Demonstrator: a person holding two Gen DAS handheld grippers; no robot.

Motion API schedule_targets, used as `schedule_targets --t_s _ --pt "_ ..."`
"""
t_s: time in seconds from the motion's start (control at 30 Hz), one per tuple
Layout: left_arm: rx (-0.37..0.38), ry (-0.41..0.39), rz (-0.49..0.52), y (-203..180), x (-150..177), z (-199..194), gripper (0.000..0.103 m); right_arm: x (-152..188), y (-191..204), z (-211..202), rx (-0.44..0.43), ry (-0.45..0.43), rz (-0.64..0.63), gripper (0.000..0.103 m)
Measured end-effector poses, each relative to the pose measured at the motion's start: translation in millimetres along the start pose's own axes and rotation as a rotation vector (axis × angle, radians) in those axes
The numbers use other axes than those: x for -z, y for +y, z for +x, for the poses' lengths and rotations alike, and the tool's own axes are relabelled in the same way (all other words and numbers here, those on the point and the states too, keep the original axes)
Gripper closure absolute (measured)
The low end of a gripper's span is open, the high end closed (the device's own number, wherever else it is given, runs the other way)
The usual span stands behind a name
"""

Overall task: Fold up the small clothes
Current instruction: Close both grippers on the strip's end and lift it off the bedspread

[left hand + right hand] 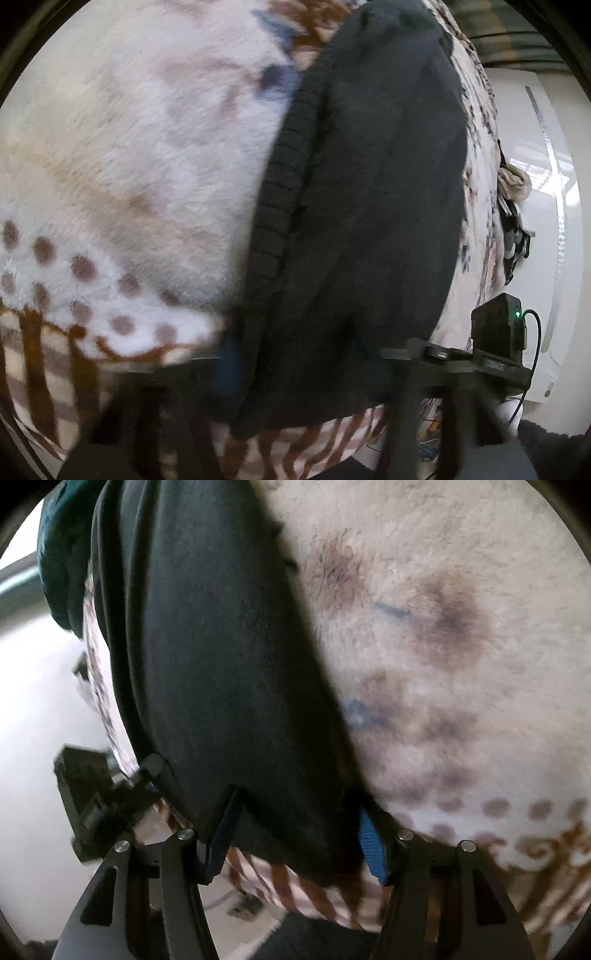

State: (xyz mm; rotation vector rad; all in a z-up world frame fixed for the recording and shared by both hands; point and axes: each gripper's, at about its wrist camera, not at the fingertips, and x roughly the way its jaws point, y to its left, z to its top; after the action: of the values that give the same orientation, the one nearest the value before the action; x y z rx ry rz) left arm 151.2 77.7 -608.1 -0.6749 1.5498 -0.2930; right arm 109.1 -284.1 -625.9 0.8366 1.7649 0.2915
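A dark grey knit garment with a ribbed edge lies on a fluffy white blanket with brown dots and stripes. In the left wrist view my left gripper is open, its blurred fingers either side of the garment's near end, which lies between and over them. In the right wrist view the same garment runs from the top down between my right gripper's blue-padded fingertips. The right gripper is open, with the garment's near edge resting across the gap. The other gripper shows at the left.
The patterned blanket covers the whole work surface. A pile of other clothes lies at the blanket's far right edge. A white appliance or cabinet stands beyond it. The blanket's striped border hangs at the near edge.
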Motion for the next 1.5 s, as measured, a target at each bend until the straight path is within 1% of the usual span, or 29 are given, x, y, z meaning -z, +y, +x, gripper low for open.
schedule_targets --t_s 0.03,0.07,0.23,0.33,0.4,0.47,0.53,0.63,0.7,0.73,0.77,0.8,0.83,0.87,0.9,0.93,1.0,1.03,1.07,1.1,1.13,1.17,1.2,1.23,1.27,1.33,1.4,1.47,1.5 --pt "0.006 -0.003 -0.008 -3.1 0.9 -2.5 0.095 -0.1 2.2 -0.1 0.003 -0.018 0.013 0.069" --pt "0.01 -0.012 -0.015 -5.8 2.0 -7.9 0.095 0.9 2.9 -2.5 -0.018 -0.023 0.019 0.092" --pt "0.064 -0.046 -0.027 -21.7 7.9 -40.0 0.095 8.2 16.5 -20.3 -0.066 -0.065 0.036 0.094" --pt "0.102 -0.075 -0.015 -42.6 3.3 -66.0 0.095 16.0 41.4 -45.8 -0.097 -0.103 0.008 0.094" --pt "0.14 -0.11 -0.008 -61.4 -7.7 -86.7 0.095 15.2 51.3 -66.4 -0.126 -0.124 -0.003 0.094" --pt "0.177 -0.146 0.005 -83.3 -24.3 -99.5 0.095 9.8 72.0 -90.4 -0.152 -0.156 -0.02 0.094" --pt "0.238 -0.183 0.009 -104.6 -55.1 -113.8 0.095 -1.2 88.7 -115.0 -0.164 -0.192 -0.042 0.094" --pt "0.294 -0.225 0.02 -128.5 -108.5 -119.3 0.095 -44.4 131.0 -152.8 -0.191 -0.262 -0.094 0.095" --pt "0.302 -0.264 0.048 -146.3 -153.4 -119.2 0.095 -76.0 156.3 -168.7 -0.201 -0.303 -0.126 0.095" --pt "0.31 -0.28 0.061 -154.8 -179.8 -116.7 0.095 -95.3 167.2 -179.0 -0.194 -0.33 -0.142 0.095" --pt "0.306 -0.29 0.067 -158.2 -197.2 -114.7 0.095 -119.8 179.8 -189.4 -0.185 -0.362 -0.167 0.095" --pt "0.307 -0.299 0.074 -165.1 -229.2 -108.7 0.095 -144.8 191.1 -197.4 -0.174 -0.393 -0.179 0.095" --pt "0.309 -0.303 0.077 -168.9 -245.9 -104.6 0.095 -173.1 203.7 -203.4 -0.167 -0.421 -0.185 0.095" --pt "0.299 -0.306 0.081 -171.6 -276.9 -96.7 0.095 -199.2 215.8 -207.0 -0.155 -0.443 -0.197 0.095" --pt "0.29 -0.309 0.079 -171.7 -301.2 -89.4 0.095 -219.3 225.6 -209.9 -0.137 -0.466 -0.201 0.095" --pt "0.292 -0.303 0.078 -171.6 -324.7 -80.9 0.095 -248.6 235.3 -212.7 -0.125 -0.483 -0.204 0.095" --pt "0.266 -0.29 0.071 -171.2 -368.1 -62.4 0.095 -295.4 243.0 -222.1 -0.112 -0.505 -0.191 0.095" --pt "0.257 -0.276 0.062 -168.5 -379.8 -55.7 0.094 -317.6 244.0 -225.3 -0.109 -0.501 -0.185 0.095" --pt "0.259 -0.24 0.041 -165.3 -402.0 -42.3 0.09 -349.3 250.5 -222.2 -0.1 -0.498 -0.17 0.095" --pt "0.263 -0.222 0.028 -162.7 -413.4 -36.1 0.082 -372.4 253.3 -218.6 -0.085 -0.48 -0.156 0.094" --pt "0.276 -0.218 0.017 -159.4 -423.3 -32.0 0.08 -393.9 251.2 -212.6 -0.083 -0.461 -0.134 0.09" --pt "0.313 -0.23 0.008 -155.0 -433.2 -30.7 0.078 -408.2 247.6 -206.4 -0.086 -0.449 -0.116 0.088" --pt "0.327 -0.243 0.001 -153.2 -439.9 -33.2 0.062 -425.4 244.1 -202.0 -0.095 -0.44 -0.091 0.088" --pt "0.336 -0.252 -0.006 -150.9 -441.7 -36.9 0.045 -436.2 239.3 -201.6 -0.116 -0.445 -0.071 0.082" --pt "0.357 -0.272 -0.01 -146.8 -443.1 -41.3 0.043 -436.9 236.5 -202.8 -0.128 -0.455 -0.064 0.063" --pt "0.342 -0.279 -0.006 -144.2 -443.1 -47.1 0.042 -437.6 230.5 -209.8 -0.123 -0.488 -0.053 0.042" --pt "0.271 -0.281 0.054 -146.3 -442.3 -47.4 0.042 -431.5 226.1 -215.7 -0.1 -0.503 -0.088 0.042" --pt "0.145 -0.275 0.148 -154.3 -442.3 -38.0 0.042 -427.3 220.2 -213.2 -0.014 -0.49 -0.117 0.042" --pt "0.09 -0.255 0.186 -157.9 -442.7 -28.3 0.042 -426.7 216.5 -209.4 0.026 -0.491 -0.13 0.042"
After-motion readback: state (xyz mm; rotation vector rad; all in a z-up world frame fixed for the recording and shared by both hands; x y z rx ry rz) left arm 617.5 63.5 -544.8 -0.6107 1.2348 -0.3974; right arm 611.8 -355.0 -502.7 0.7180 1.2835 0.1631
